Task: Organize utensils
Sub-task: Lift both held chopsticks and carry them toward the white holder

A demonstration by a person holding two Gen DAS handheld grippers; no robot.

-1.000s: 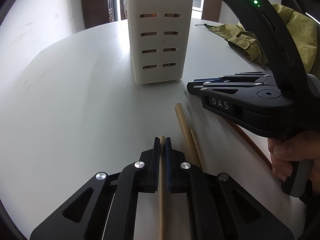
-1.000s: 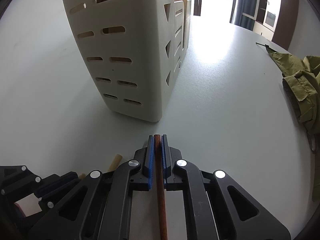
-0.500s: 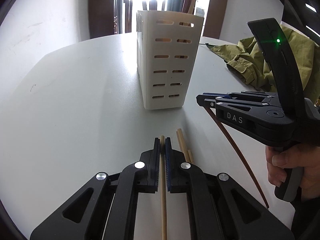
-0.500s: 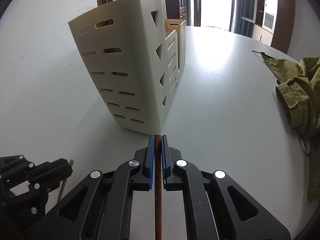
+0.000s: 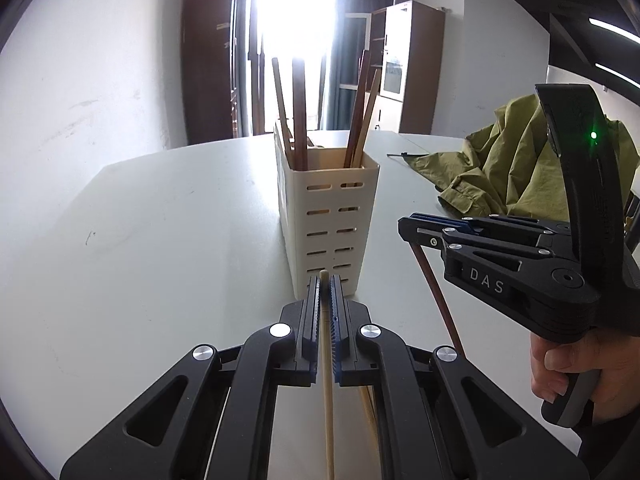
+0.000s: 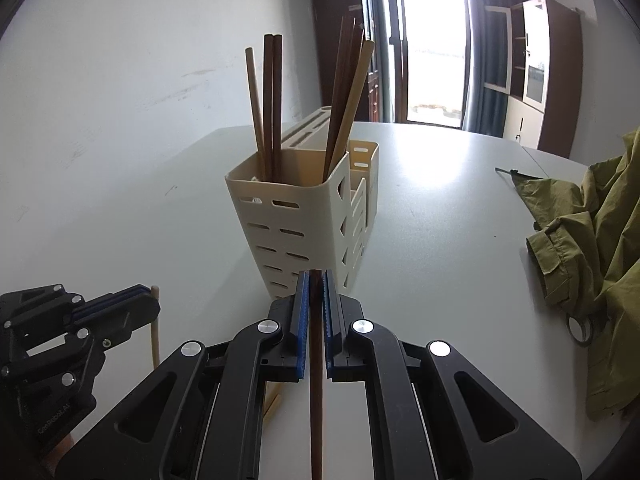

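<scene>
Chopsticks pinched in both tools, above the bench, short of the holder.

Left tool [image 5: 325,280] pressed onto a pale chopstick [image 5: 327,380], stick running back between the blue pads, blunt tip poking just past the fingertips. Under that tool, more pale sticks [image 5: 366,404] lying on the white bench [image 5: 160,240]. Ahead at centre, cream slotted holder [image 5: 330,216] standing upright, already loaded with dark and pale chopsticks [image 5: 298,120] leaning against its walls. Further right, right tool [image 6: 316,276] clamped on a dark chopstick [image 6: 316,380], seen from the left view slanting down from the pads toward the bench. Hand [image 5: 576,364] wrapped round the right tool's grip. At far right, olive jacket [image 6: 592,240] crumpled on the bench, well apart from the holder.
</scene>
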